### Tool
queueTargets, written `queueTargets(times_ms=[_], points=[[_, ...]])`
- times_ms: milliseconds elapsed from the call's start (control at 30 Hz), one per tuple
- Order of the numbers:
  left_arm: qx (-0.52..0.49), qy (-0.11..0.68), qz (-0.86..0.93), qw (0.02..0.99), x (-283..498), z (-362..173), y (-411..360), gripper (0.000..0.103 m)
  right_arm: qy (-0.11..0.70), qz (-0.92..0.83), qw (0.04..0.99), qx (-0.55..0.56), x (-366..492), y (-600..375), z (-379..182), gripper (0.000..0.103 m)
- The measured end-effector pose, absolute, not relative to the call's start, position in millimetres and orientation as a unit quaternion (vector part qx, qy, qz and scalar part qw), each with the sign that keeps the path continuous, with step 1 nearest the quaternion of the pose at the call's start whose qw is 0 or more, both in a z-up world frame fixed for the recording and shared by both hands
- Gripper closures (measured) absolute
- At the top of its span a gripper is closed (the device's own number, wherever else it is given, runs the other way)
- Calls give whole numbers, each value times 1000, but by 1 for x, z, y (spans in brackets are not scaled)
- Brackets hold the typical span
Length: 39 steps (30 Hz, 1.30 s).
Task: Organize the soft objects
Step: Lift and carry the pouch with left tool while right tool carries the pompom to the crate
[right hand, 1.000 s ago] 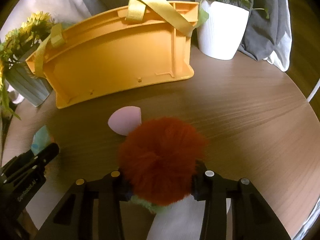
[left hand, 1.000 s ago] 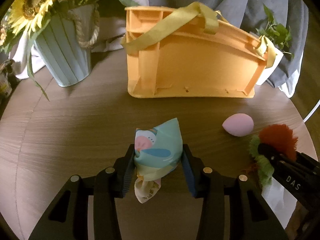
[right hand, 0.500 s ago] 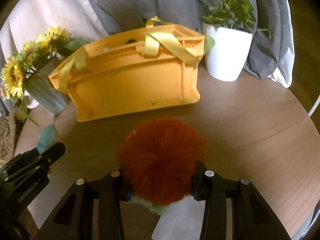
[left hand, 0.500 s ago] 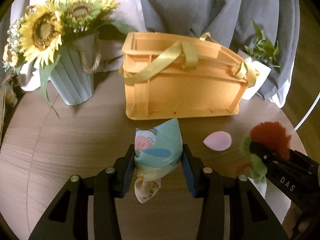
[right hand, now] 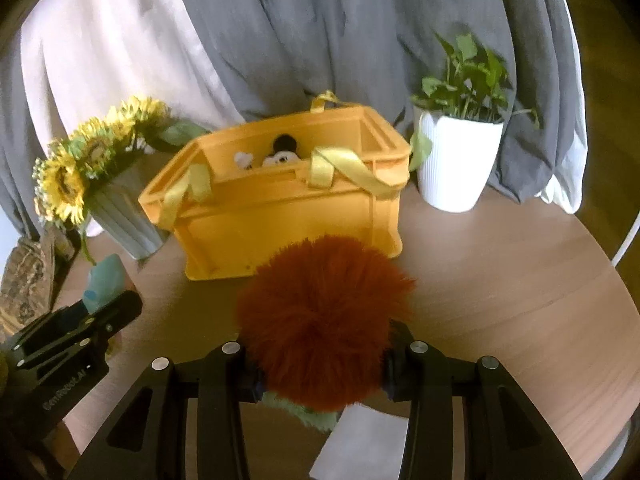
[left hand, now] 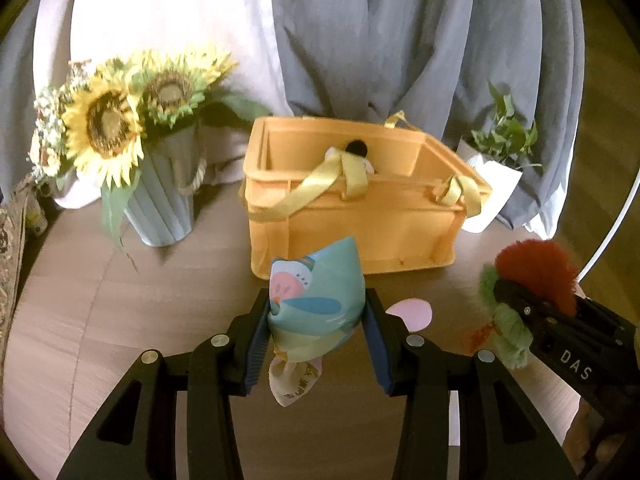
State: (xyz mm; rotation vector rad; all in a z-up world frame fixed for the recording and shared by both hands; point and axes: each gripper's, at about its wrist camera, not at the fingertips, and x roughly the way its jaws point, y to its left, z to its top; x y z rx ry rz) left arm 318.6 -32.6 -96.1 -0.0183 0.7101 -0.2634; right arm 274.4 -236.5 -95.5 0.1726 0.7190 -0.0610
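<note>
Left gripper (left hand: 316,316): squeezing the teal pouch (left hand: 316,300) between its fingers.
Right gripper (right hand: 324,364): pinching the red pompom toy (right hand: 324,320).
Orange basket (left hand: 360,236): sitting ahead of both finger pairs, open top facing up, roughly equally near each.

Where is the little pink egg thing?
In the left wrist view, the pink egg lies on the table, just right of the left gripper and before the orange basket.

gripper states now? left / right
Left gripper: closed on the teal printed pouch.
Right gripper: closed on the red-orange fluffy toy.
</note>
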Motion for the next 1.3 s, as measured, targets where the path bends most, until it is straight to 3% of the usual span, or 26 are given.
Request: queueTargets(times_ms=[1300], points=[[3,221,-111,969,337,-5,-53,60,214,12,972,96,292,-253,-5,61]])
